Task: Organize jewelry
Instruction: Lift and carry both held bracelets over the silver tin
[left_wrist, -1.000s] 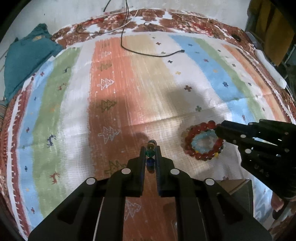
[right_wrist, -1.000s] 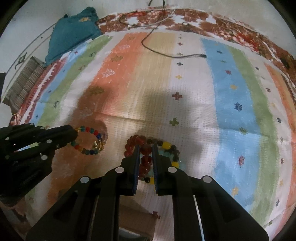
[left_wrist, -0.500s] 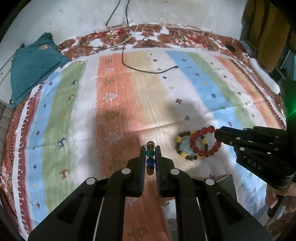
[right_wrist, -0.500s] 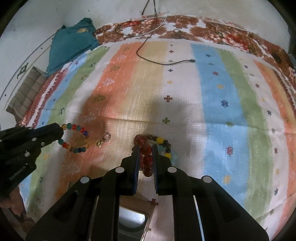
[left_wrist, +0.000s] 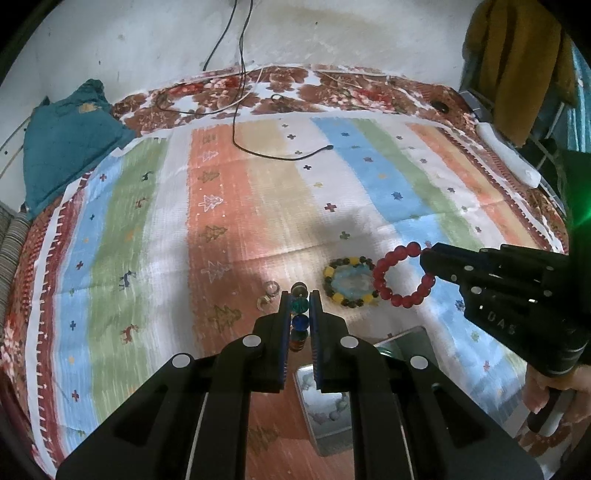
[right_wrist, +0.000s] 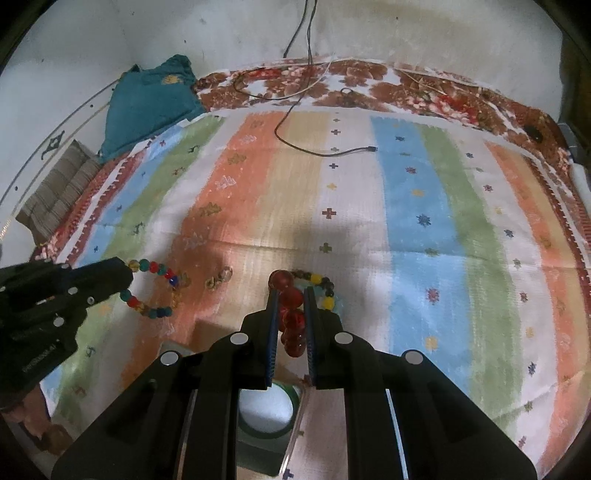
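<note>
My left gripper (left_wrist: 298, 295) is shut on a multicolour bead bracelet (left_wrist: 299, 314) and holds it above the striped rug; the bracelet's loop shows in the right wrist view (right_wrist: 155, 291). My right gripper (right_wrist: 290, 291) is shut on a red bead bracelet (right_wrist: 290, 310), whose ring hangs in the air in the left wrist view (left_wrist: 400, 275). A yellow and black bead bracelet (left_wrist: 349, 282) with a pale blue one inside it lies on the rug. Two small clear rings (left_wrist: 269, 293) lie beside them. A clear box (left_wrist: 327, 391) sits under the grippers.
The striped rug (left_wrist: 229, 206) covers the floor. A black cable (left_wrist: 280, 155) lies at the far side. A teal cushion (left_wrist: 66, 136) is at the far left. A white object (left_wrist: 506, 155) lies at the far right edge.
Both grippers have risen and pulled back with their bracelets. The red bracelet has come up off the yellow and black one. The clear box has come into view below.
</note>
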